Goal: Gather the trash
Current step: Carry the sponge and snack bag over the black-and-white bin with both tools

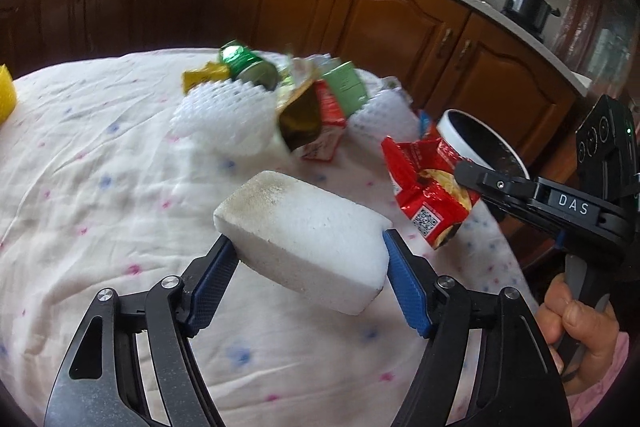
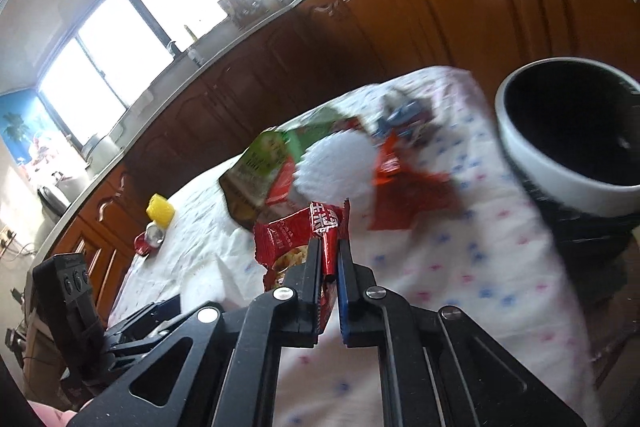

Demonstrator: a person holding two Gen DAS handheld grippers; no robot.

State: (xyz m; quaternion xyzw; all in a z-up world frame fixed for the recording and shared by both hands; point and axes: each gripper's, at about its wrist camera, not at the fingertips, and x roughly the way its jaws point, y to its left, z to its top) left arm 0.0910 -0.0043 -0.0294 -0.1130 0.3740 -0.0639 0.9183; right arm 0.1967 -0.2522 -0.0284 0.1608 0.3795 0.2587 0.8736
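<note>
1. the left claw (image 1: 308, 259) gripped a white foam block (image 1: 304, 239) across its short width, blue pads pressed on both sides, the block held clear above the cloth-covered counter (image 1: 100, 163).
2. the block's long axis ran from the claw forward and to the left, its soiled far end tilted upward.
3. the right claw (image 2: 330, 251) was closed on a red wrapper (image 2: 296, 239), pinching only a folded edge; the rest hung loose to the left and below.
4. the wrapper's long axis ran roughly along the fingers, its crumpled end pointing towards the white-rimmed bin (image 2: 568, 135).
5. risk: the thin pinch could have let the slick wrapper slip out before reaching the bin.
6. risk: the foam could have crumbled or pivoted between the pads, since most of it overhung ahead of the grip.
7. more trash lay heaped at the counter's far side, a white net (image 1: 224, 115) among it.
</note>
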